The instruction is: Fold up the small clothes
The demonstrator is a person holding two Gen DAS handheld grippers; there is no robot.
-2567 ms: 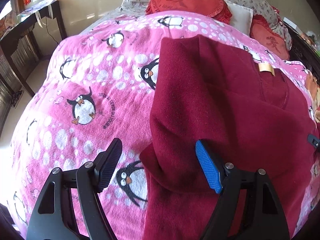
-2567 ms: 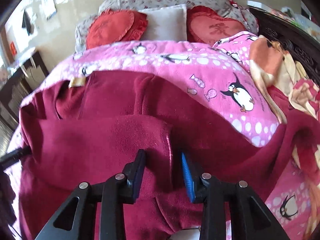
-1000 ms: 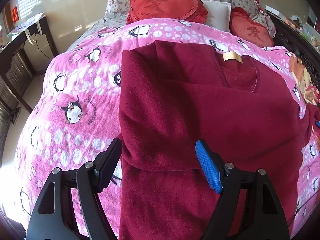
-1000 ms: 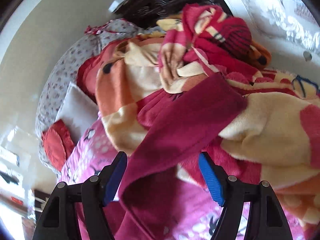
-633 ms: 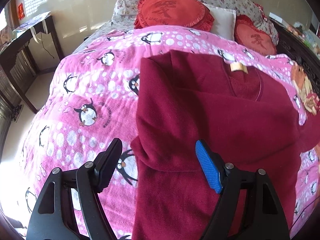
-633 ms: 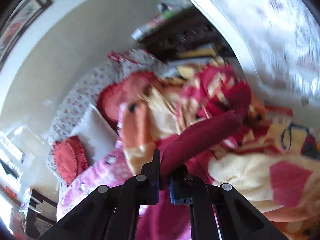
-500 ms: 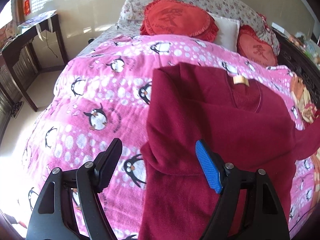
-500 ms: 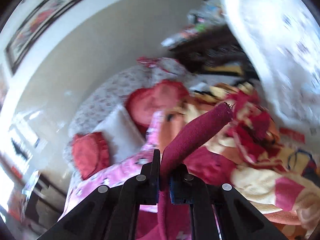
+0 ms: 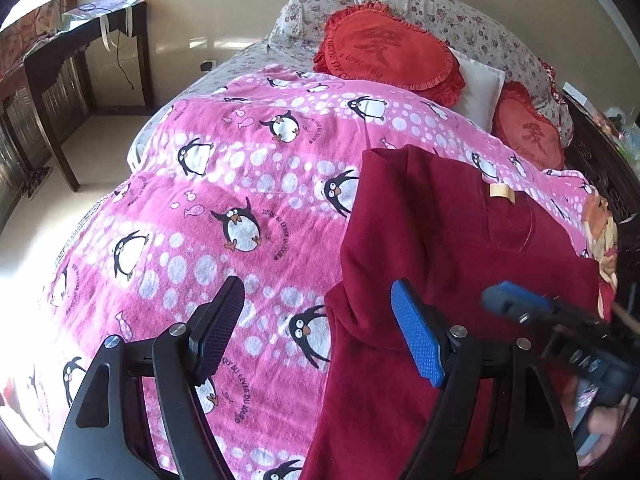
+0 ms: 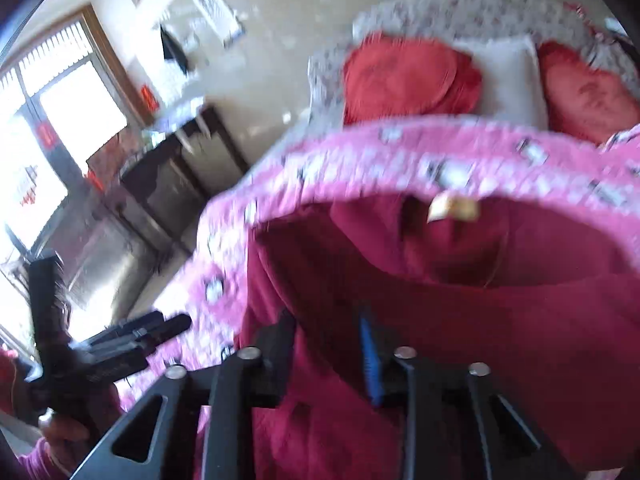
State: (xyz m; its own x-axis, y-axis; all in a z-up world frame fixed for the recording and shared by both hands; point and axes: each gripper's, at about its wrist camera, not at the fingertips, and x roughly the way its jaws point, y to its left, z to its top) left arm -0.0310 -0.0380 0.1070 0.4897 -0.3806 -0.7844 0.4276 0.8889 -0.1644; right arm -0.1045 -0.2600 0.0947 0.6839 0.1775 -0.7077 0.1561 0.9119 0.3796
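Sweater: I see a dark red sweater [image 9: 460, 248] lying on the pink penguin blanket [image 9: 240, 200], on the right part of the bed in my left wrist view. One side is folded in over the body, and a pale label [image 9: 502, 192] shows at the neck.

Left gripper: my left gripper [image 9: 316, 336] hangs above the blanket with its jaws standing wide apart. Nothing is between them. The blue pad is over the left edge of the sweater, the black pad over the blanket.

Right gripper: my right gripper [image 10: 332, 344] is above the red cloth, and the picture is blurred. Its jaws have just been opening and now stand partly apart. Red cloth shows in the gap, but I cannot tell if the pads press on it.

Containers: I see no box or basket; the bed alone bears the sweater.

Pillows: two red frilled cushions [image 9: 388, 52] and a white pillow [image 9: 478, 88] lie at the head of the bed, well apart from the sweater.

Beside the bed: a dark table [image 9: 80, 52] stands at the wall.
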